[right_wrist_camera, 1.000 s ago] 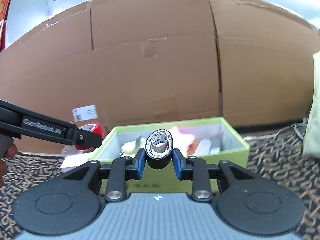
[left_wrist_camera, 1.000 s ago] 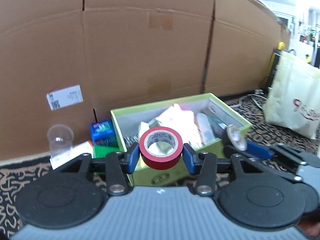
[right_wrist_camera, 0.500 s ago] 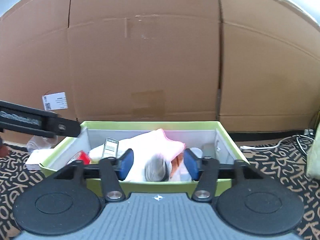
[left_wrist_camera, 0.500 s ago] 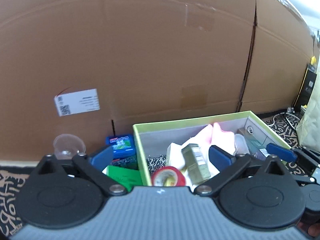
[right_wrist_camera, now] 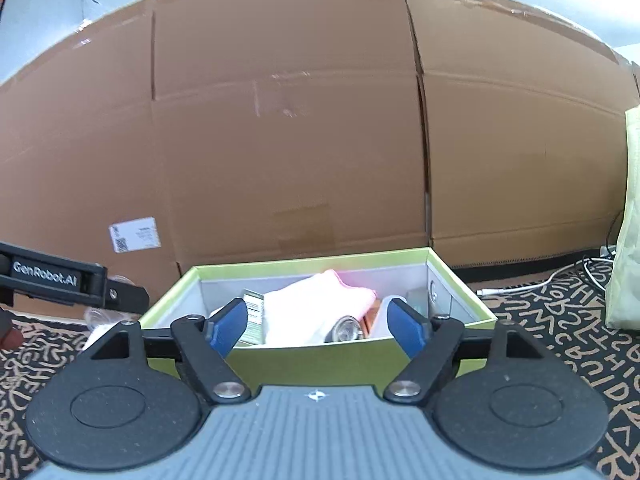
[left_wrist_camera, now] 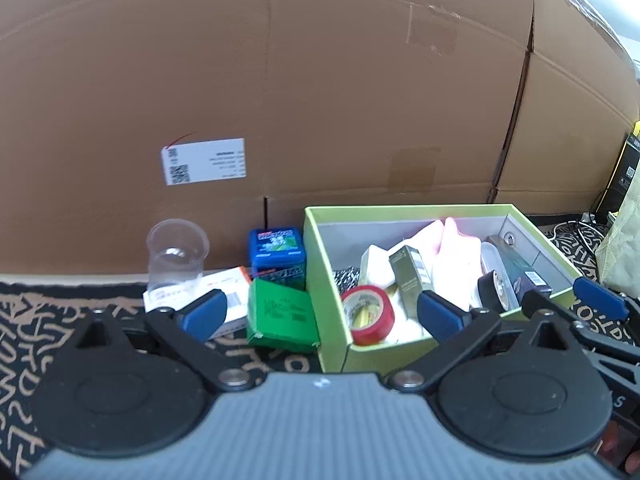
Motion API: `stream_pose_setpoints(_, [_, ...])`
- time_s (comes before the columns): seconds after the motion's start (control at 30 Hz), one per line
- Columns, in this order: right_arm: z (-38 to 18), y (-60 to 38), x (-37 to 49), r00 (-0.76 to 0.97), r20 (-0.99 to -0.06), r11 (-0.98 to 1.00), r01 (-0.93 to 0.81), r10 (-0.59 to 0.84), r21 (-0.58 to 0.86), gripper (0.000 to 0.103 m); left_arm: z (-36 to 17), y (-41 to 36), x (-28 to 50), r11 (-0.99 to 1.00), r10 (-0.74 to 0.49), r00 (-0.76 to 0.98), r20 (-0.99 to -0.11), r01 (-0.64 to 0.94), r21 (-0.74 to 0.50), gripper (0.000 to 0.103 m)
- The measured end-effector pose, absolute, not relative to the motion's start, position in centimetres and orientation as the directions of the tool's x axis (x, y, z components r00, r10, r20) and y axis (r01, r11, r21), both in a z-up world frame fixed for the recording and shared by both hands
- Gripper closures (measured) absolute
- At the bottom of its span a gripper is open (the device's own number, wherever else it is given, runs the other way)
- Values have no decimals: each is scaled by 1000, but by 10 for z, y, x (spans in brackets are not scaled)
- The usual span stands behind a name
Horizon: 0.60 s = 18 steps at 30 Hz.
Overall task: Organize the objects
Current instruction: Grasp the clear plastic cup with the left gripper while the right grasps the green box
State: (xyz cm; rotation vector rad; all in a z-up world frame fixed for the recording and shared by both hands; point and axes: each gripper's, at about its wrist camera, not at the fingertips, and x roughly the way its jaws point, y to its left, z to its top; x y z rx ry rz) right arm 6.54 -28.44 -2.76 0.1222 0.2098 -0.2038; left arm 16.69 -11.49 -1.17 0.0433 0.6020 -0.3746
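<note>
tape, a red vinyl roll [left_wrist_camera: 368,314], is lying in the near-left corner of the lime-green cardboard box [left_wrist_camera: 404,209], hole facing me. i'm holding my left gripper [left_wrist_camera: 322,314] fully spread and empty, the loose green packet [left_wrist_camera: 280,314] on the mat sitting between its pads, so this hand is nearer. my right gripper [right_wrist_camera: 316,326] is opening, gripping nothing, a black roll [right_wrist_camera: 346,328] lying beyond it in the box.
</note>
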Motion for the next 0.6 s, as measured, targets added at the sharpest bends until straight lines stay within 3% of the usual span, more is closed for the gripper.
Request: stream_pose_setpoints(0.6, [-25,-203,50,971,-237,999,35,-27,29,18,-11,-46,106,964,-232,793,-564,264,-25,0])
